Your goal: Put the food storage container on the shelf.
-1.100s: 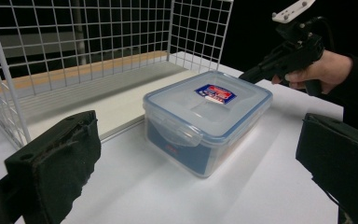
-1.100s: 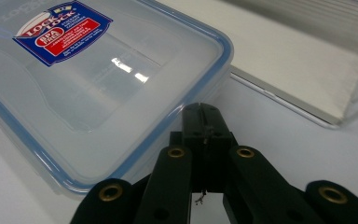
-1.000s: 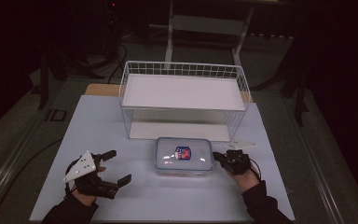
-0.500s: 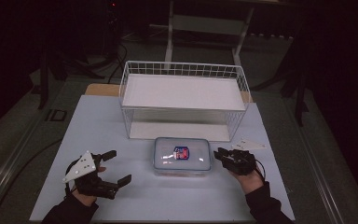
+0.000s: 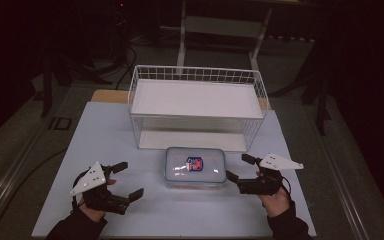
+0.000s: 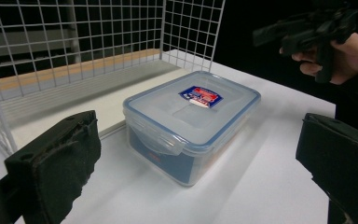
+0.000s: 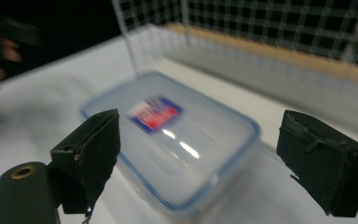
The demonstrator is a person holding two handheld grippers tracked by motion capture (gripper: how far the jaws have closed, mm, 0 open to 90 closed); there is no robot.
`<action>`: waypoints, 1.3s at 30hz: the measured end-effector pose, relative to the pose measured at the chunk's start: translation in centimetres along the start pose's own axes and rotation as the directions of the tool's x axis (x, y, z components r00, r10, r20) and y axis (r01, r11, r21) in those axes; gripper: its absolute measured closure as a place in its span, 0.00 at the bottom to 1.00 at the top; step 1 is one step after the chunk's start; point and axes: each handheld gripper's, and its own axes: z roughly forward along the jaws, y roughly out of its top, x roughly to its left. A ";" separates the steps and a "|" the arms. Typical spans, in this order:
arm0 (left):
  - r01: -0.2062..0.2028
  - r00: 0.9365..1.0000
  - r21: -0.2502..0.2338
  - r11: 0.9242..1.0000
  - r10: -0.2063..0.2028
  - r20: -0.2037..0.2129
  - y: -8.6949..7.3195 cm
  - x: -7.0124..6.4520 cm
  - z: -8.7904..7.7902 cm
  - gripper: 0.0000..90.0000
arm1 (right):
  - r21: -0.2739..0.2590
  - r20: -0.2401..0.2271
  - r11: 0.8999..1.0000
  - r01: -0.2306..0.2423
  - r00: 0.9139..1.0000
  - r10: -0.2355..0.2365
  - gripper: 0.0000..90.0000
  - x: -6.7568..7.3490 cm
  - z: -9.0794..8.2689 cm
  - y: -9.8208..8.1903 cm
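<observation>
From above we saw the lidded container (image 5: 195, 167) on the table (image 5: 105, 135) between both grippers; the left gripper view revealed its clasp. The right gripper (image 5: 237, 170) had just opened its fingers; the left gripper (image 5: 128, 179) held its fingers apart, empty.

Both your hand-held grippers are sitting low with jaws spread, one at each side of you.

Your left hand-held gripper (image 5: 122, 181) is lying in your left hand (image 5: 92, 200), angled inward, its jaws standing wide apart with nothing between them. Your right hand-held gripper (image 5: 237, 167) is pointing inward from your right hand (image 5: 272, 197); its jaws have just been opening and are standing wide, gripping nothing. Both your dark-sleeved forearms are coming in from the bottom edge.
</observation>
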 end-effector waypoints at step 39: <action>0.204 0.979 0.251 0.946 -0.201 -0.036 4.6 2.8 10.6 0.00 | 0.005 0.093 0.996 0.089 0.992 -0.089 0.11 1.6 0.3 0.6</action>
